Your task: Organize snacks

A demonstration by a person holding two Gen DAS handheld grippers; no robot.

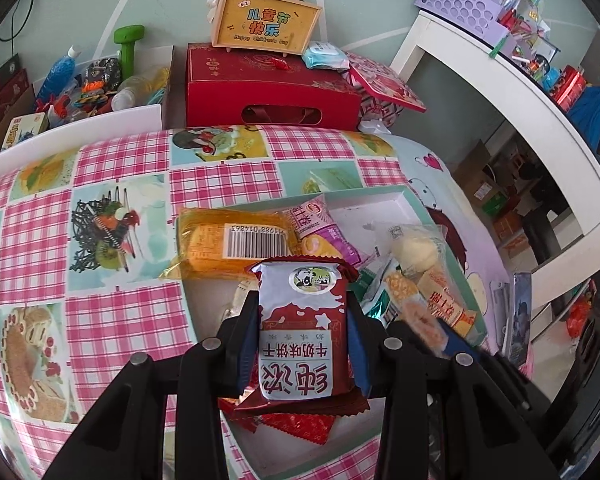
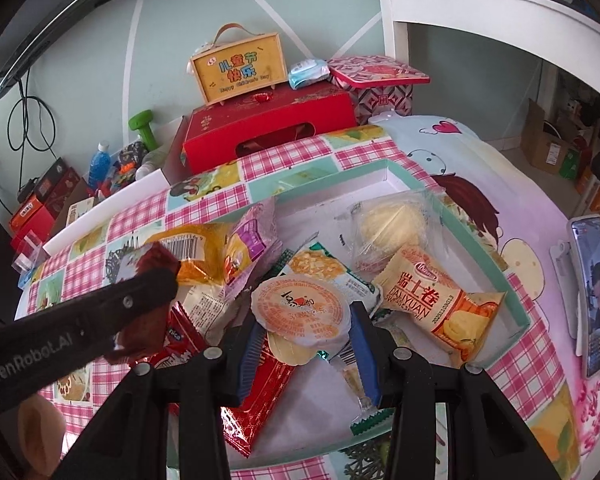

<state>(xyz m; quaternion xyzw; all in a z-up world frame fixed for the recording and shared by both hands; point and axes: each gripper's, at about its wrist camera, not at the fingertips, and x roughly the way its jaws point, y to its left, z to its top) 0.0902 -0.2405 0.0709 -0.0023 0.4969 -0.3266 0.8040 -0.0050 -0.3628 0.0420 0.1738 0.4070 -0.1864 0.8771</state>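
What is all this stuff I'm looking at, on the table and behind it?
Snack tray: one, white with mint rim, on the table.
Biscuit packet: one, dark red and white, held over the tray.
Jelly cup: one, orange lid, between the right fingers.
Swiss roll packet: one, cream-orange, in the tray's right part.
Orange packet: one, barcode up, at the tray's left edge.
Tablecloth: one, pink check with dessert pictures.
Red gift box: one, behind the table.
Yellow case: one, on the gift box.
Phone: one, propped at right.
Left gripper: black, shut on the biscuit packet.
Right gripper: black, around the jelly cup.
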